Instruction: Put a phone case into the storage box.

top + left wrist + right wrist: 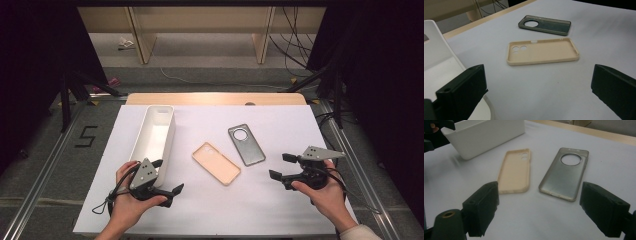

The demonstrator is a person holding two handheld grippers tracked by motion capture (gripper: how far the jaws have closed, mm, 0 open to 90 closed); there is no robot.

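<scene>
White sheeting is covering the worktop point(300, 210), and against it I am reading the two phone cases easily. I am holding both grippers low at the near edge, each aimed inward at the middle, so that either one can reach a case without crossing the other.

I am keeping the left gripper point(166, 175) just beside the near end of the white bin point(155, 132), fingers point(464, 85) spread wide with nothing between them. In the left gripper view it is looking across at the beige case point(542, 51), which is lying flat with its hollow side up, well ahead of the fingers. I judge that lip-up pose is handy: a finger can slip under or over the raised rim.

I am holding the right gripper point(282, 166) near the right side, its fingers point(604, 207) also standing apart and empty. In the right gripper view the grey case point(565, 175), with its big round camera hole at the far end, is lying flat just beside the beige one, apart from it, and closer to this gripper.

Both cases are sitting mid-worktop between the bin and the right gripper, with the bin long and open-topped at the left, probably as the place they are going.
</scene>
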